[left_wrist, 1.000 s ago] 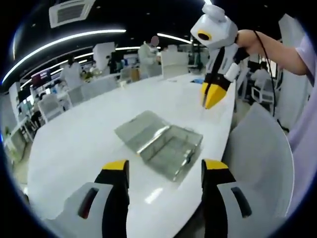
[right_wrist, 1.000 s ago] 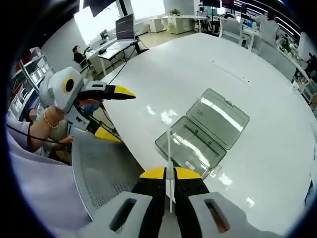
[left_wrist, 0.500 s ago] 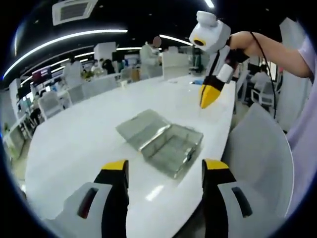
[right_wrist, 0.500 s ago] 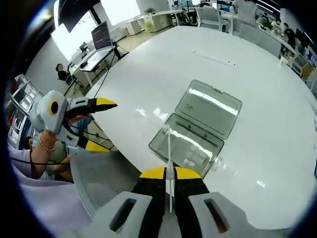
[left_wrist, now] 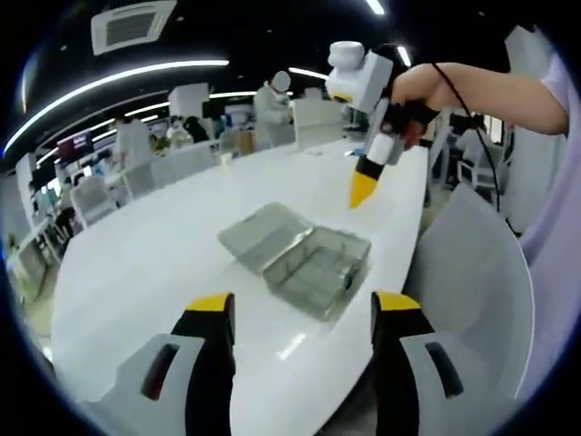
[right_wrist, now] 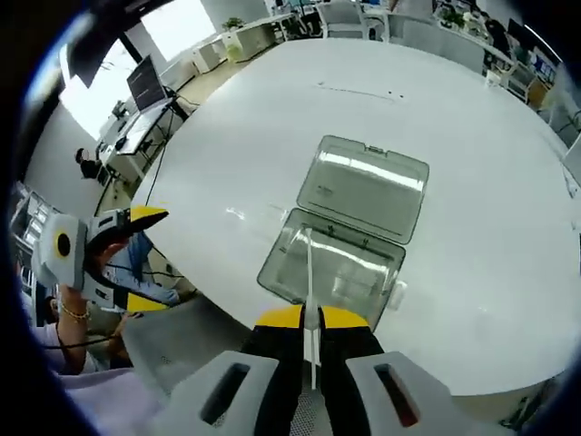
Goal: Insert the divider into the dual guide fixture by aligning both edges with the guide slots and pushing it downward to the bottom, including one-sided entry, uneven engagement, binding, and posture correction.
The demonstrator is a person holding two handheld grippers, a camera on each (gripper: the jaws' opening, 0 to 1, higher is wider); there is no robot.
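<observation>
Clear plastic box (right_wrist: 331, 272) lies open on the white table (right_wrist: 472, 182), lid (right_wrist: 363, 186) flat beside it. Right gripper (right_wrist: 310, 318) pinches a thin clear divider (right_wrist: 310, 272) above the box. Left gripper (left_wrist: 295, 313) hangs with jaws wide apart, holding nothing.

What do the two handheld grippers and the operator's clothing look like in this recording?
Both grippers have pale grey-white moulded bodies and black fingers tipped in yellow. The left gripper shows dark oval recesses on its finger housings. The right gripper tapers to a yellow point, with a black cable trailing from its handle. The person wears a pale lilac short sleeve.
</observation>
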